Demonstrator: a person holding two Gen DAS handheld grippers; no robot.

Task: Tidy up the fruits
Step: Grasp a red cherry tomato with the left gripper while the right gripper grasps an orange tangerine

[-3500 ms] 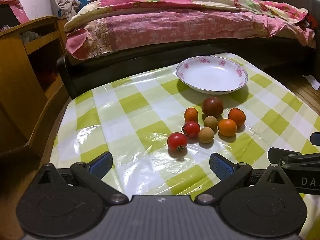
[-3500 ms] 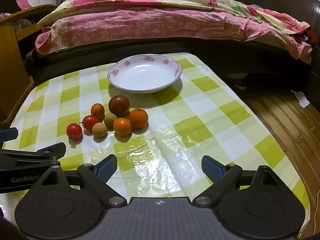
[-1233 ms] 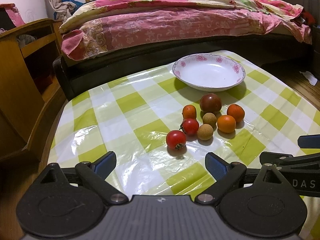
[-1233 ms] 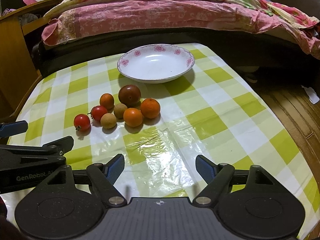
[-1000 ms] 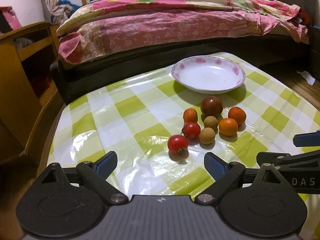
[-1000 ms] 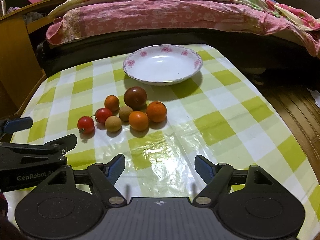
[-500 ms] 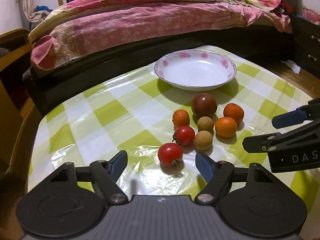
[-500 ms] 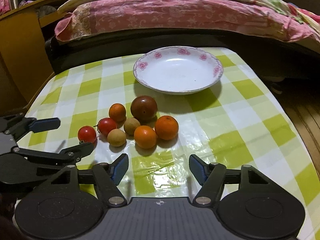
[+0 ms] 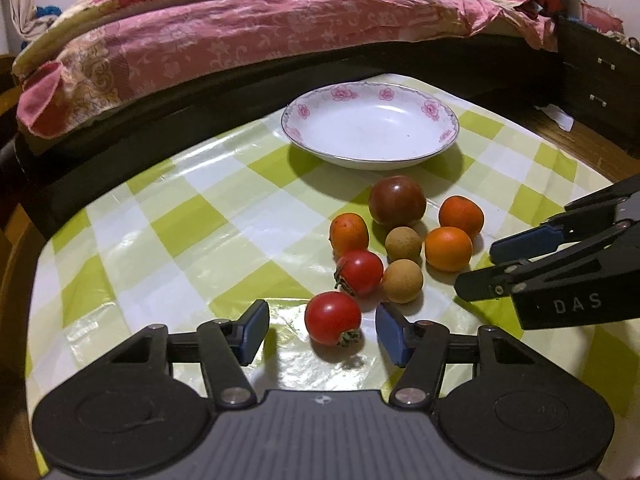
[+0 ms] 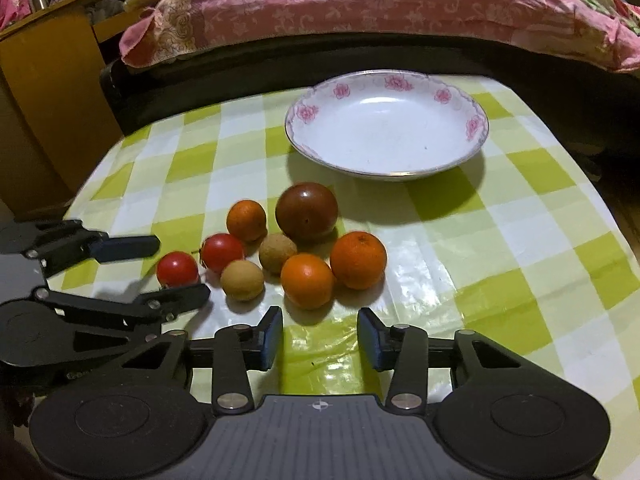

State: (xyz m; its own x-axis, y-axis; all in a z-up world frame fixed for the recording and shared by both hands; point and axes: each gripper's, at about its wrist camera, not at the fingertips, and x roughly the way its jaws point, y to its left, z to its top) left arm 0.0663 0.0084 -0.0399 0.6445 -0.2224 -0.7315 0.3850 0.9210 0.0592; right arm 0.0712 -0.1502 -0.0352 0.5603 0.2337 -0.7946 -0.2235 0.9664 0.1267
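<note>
Left wrist view: the left gripper (image 9: 322, 334) sits low over the checked tablecloth (image 9: 192, 240) with its blue-padded fingers spread apart, the nearest red tomato (image 9: 333, 317) lying between them and touching neither. Just beyond it lie a second red tomato (image 9: 360, 273), two tan longans (image 9: 403, 281), three small oranges (image 9: 448, 249) and a dark tomato (image 9: 397, 201), clustered close together. In the right wrist view, the right gripper (image 10: 320, 336) also has its fingers apart, holding nothing, just short of the nearest orange (image 10: 307, 280). The white floral plate (image 9: 370, 126) stands empty past the cluster, near the bed (image 9: 240, 32).
</note>
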